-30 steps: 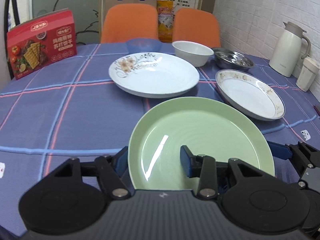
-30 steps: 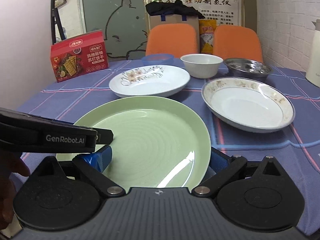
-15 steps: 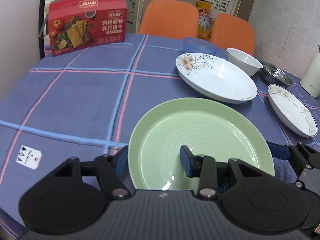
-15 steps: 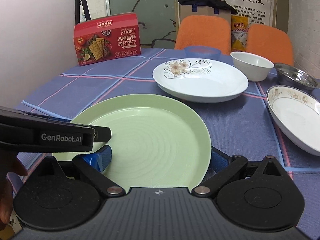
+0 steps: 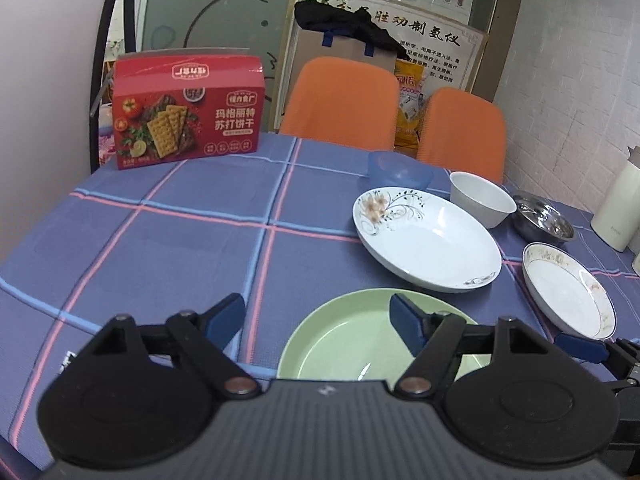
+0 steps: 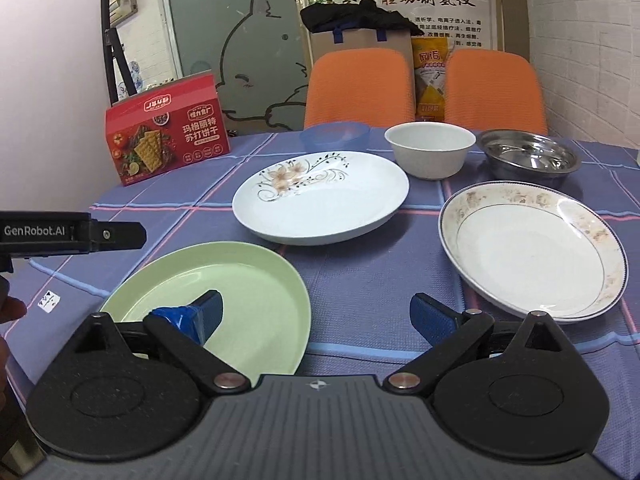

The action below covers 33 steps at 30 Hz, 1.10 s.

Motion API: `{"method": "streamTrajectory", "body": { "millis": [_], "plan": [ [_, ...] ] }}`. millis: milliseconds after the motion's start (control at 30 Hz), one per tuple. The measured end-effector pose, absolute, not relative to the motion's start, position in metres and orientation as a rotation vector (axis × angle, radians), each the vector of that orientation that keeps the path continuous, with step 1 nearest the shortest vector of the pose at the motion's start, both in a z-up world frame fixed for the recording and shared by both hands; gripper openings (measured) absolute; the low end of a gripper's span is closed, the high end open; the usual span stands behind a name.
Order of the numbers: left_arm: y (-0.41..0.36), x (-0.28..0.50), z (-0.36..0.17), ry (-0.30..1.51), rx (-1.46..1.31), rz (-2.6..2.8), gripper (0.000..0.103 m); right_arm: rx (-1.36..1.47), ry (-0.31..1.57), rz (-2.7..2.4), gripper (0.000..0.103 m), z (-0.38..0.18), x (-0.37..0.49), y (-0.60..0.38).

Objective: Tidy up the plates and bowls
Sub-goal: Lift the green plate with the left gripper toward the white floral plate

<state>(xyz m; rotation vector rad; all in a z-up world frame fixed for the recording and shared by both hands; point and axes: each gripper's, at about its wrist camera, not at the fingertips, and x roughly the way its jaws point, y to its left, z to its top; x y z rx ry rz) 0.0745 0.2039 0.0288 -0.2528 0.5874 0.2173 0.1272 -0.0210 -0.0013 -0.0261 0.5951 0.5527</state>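
Observation:
A light green plate (image 5: 352,340) (image 6: 224,292) lies flat on the blue checked tablecloth at the near edge. My left gripper (image 5: 316,322) is open above the plate's left rim, with one finger over the plate and the other beyond the rim. My right gripper (image 6: 318,318) is open too; its left finger hangs over the plate's right side and its right finger over bare cloth. Behind are a white floral plate (image 5: 428,248) (image 6: 320,200) and a gold-rimmed plate (image 5: 568,292) (image 6: 532,252). Farther back stand a white bowl (image 6: 430,148), a steel bowl (image 6: 528,158) and a blue bowl (image 6: 334,136).
A red cracker box (image 5: 188,112) stands at the table's far left. A cream thermos (image 5: 618,208) is at the right edge. Two orange chairs (image 6: 360,88) sit behind the table. The left gripper's body (image 6: 72,232) shows in the right wrist view.
The green plate, which filled both views between the fingers and moved left with them, now sits lower and farther off on the cloth. Both grippers have drawn back from it.

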Motion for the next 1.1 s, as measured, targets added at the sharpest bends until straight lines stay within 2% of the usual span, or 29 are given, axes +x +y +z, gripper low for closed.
{"method": "streamTrajectory", "body": {
  "millis": [600, 1100],
  "plan": [
    [0.166, 0.078, 0.035, 0.589, -0.175, 0.147, 0.073, -0.03, 0.53, 0.417, 0.088, 0.03, 0.144, -0.045],
    [0.188, 0.159, 0.034, 0.658, -0.148, 0.238, 0.074, -0.147, 0.585, 0.454, 0.088, 0.028, 0.23, -0.008]
  ]
}}
